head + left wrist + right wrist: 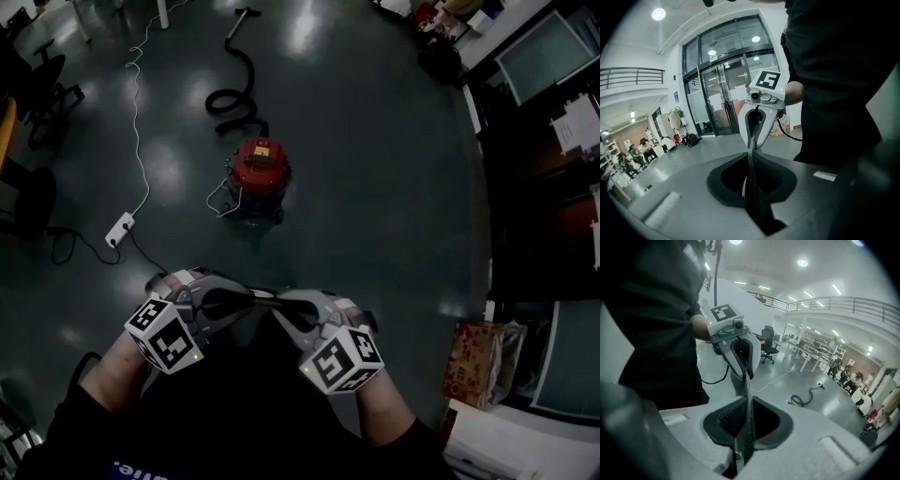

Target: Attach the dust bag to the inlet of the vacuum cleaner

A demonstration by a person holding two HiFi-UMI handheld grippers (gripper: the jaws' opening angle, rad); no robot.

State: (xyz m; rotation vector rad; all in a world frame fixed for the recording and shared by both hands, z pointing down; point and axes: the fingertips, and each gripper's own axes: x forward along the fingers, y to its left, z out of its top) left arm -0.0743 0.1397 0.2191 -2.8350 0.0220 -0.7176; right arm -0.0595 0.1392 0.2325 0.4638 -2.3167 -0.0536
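Note:
The red vacuum cleaner [261,176] stands on the floor ahead of me, its black hose [234,94] curling away behind it. My left gripper [251,296] and right gripper [281,302] face each other tip to tip, well short of the vacuum. A thin black edge of the dust bag [266,295] is stretched between them. In the left gripper view the black fabric strip [751,164] runs from my pinched jaws to the right gripper [757,124]. The right gripper view shows the mesh-like strip [748,413] leading to the left gripper [738,355]. Both are shut on it.
A white power strip [120,228] lies left of the vacuum, with a white cable [139,141] running to the back. Office chairs [37,94] stand at the far left. A patterned bag [476,361] and dark cabinets [544,187] line the right side.

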